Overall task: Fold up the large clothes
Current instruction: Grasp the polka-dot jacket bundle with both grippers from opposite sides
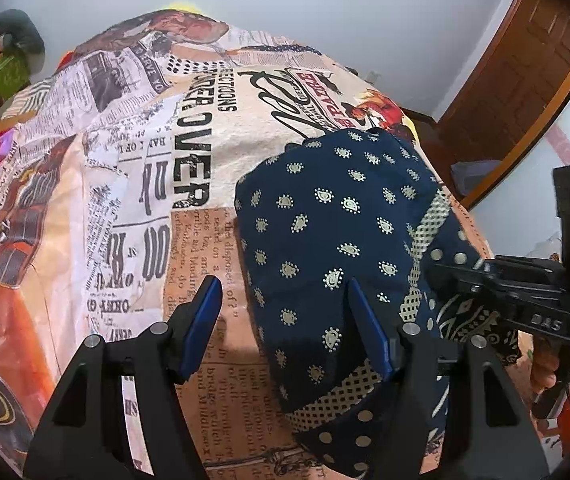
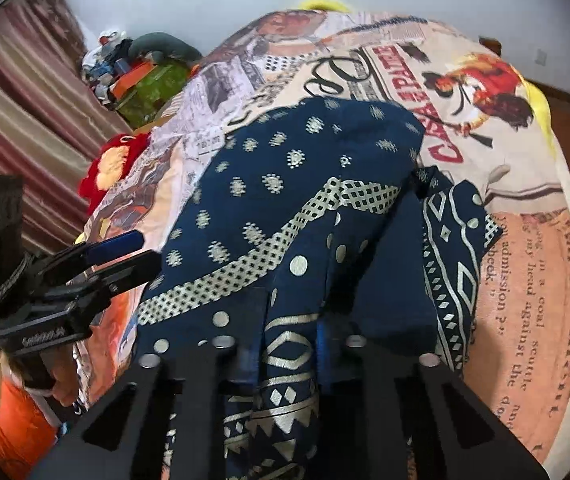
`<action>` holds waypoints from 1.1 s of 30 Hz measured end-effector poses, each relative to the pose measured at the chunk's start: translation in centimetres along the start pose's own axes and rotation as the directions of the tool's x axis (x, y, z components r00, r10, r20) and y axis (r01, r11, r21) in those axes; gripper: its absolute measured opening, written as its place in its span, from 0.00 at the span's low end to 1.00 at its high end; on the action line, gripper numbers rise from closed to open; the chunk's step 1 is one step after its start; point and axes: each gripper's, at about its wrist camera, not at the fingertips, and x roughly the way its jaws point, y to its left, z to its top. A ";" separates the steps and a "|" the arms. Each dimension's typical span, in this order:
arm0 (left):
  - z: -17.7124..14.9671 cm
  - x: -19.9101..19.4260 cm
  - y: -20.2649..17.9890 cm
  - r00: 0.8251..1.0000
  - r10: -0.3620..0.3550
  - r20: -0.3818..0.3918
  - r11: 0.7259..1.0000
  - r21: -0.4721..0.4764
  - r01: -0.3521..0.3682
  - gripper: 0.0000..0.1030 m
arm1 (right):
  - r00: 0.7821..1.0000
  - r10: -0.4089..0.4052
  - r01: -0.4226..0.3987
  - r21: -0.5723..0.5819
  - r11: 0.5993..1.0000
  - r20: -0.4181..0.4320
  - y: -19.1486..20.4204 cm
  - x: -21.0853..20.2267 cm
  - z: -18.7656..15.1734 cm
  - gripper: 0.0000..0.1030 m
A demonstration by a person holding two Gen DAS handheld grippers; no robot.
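Note:
A navy garment with gold dots and patterned borders (image 1: 337,232) lies bunched on a bed covered by a newspaper-print sheet (image 1: 145,160). My left gripper (image 1: 285,300) is open, its blue pads above the garment's left edge, holding nothing. My right gripper (image 2: 289,344) is shut on a fold of the navy garment (image 2: 285,200), whose cloth drapes over and hides the fingertips. The right gripper shows in the left wrist view (image 1: 525,292) at the garment's right side. The left gripper shows in the right wrist view (image 2: 117,252), open beside the garment.
A green and orange pile of things (image 2: 141,84) and a red soft item (image 2: 113,168) sit at the bed's far left. Striped curtains (image 2: 17,112) hang on the left. A wooden door (image 1: 525,92) stands at the right. White wall behind.

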 end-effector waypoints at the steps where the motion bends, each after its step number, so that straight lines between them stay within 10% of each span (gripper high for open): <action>1: -0.1 -0.1 -0.2 1.000 -0.003 -0.004 1.000 0.006 0.003 0.63 | 1.000 0.002 -0.002 -0.009 1.000 0.009 0.2 -0.5 -0.2 0.09; 9: -1.3 0.5 -3.7 0.997 -0.067 -0.041 0.993 0.090 0.071 0.64 | 0.997 -0.069 0.072 -0.072 0.995 0.044 0.0 -3.4 -2.9 0.07; 21: -3.0 2.2 -6.3 0.999 0.046 0.000 0.982 0.181 -0.045 0.82 | 0.995 -0.101 0.101 -0.016 0.995 0.017 -2.7 -3.1 -5.3 0.08; 28: -3.6 0.0 -6.5 0.997 0.066 0.040 0.972 0.224 -0.073 0.80 | 0.981 -0.183 0.185 -0.026 0.982 0.062 -2.2 -6.2 -5.7 0.63; 33: -3.1 -2.1 -6.0 0.995 0.058 0.080 0.972 0.222 -0.074 0.80 | 0.978 -0.181 0.183 -0.012 0.983 0.105 -2.1 -7.9 -5.1 0.71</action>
